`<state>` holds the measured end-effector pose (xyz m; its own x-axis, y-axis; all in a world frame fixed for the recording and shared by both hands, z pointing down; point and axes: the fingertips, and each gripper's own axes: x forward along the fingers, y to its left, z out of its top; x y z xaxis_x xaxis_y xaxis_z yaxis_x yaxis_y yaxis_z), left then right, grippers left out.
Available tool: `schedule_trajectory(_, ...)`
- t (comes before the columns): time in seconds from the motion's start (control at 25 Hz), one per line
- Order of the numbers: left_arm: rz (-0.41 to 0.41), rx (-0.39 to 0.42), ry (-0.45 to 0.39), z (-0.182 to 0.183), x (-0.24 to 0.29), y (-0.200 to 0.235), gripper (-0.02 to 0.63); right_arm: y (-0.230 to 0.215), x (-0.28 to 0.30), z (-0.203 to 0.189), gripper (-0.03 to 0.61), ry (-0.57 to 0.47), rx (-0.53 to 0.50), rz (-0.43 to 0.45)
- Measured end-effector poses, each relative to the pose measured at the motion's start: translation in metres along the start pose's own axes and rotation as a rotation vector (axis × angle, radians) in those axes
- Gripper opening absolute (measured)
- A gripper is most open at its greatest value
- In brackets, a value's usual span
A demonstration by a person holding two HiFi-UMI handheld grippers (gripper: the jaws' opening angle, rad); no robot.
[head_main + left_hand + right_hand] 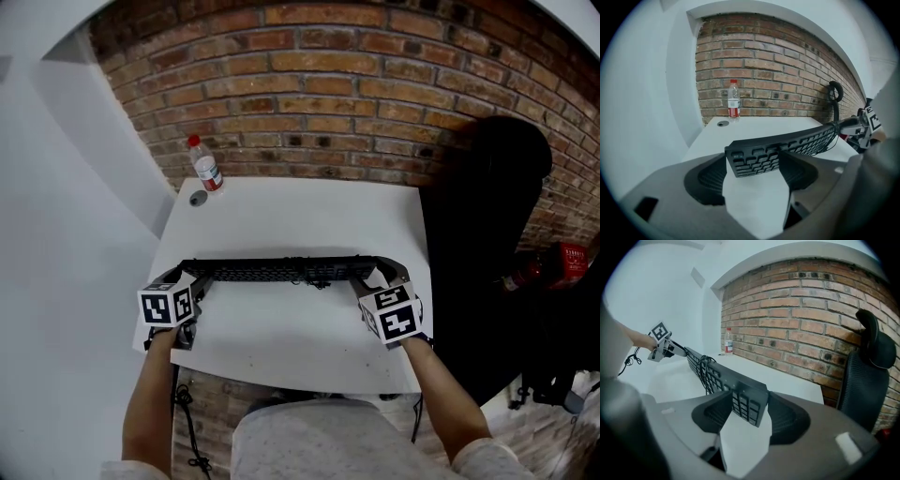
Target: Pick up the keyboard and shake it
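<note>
Black plastic, long and thin: in the head view the keyboard [281, 271] sits tipped on its long edge over the white table [300, 337], spanning from the left gripper [190, 281] to the right gripper [373, 281]. In the left gripper view, both pads clamp one short end, keys facing the camera. In the right gripper view, the pads pinch the other end, with a thin cable [704, 367] looped across the keys. I judge it light, fairly stiff and slick, so the end grips need a firm squeeze.
</note>
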<state>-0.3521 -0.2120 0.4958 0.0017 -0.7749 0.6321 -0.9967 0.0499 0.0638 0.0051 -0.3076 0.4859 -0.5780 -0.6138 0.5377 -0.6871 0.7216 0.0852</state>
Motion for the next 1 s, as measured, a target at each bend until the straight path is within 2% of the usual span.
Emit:
schedule_trajectory(0.68, -0.100, 0.071, 0.069, -0.027, -0.019, 0.002, 0.314, 0.026, -0.028, -0.026, 0.206, 0.085, -0.027, -0.113)
schedule_trajectory(0.76, -0.107, 0.072, 0.074, -0.032, -0.020, 0.003, 0.315, 0.030, -0.032, -0.031, 0.187, 0.095, -0.027, -0.133)
schedule_trajectory(1.0, -0.129, 0.066, 0.084, -0.049, -0.023, 0.004, 0.316, 0.045, -0.040, -0.045, 0.186, 0.128, -0.052, -0.168)
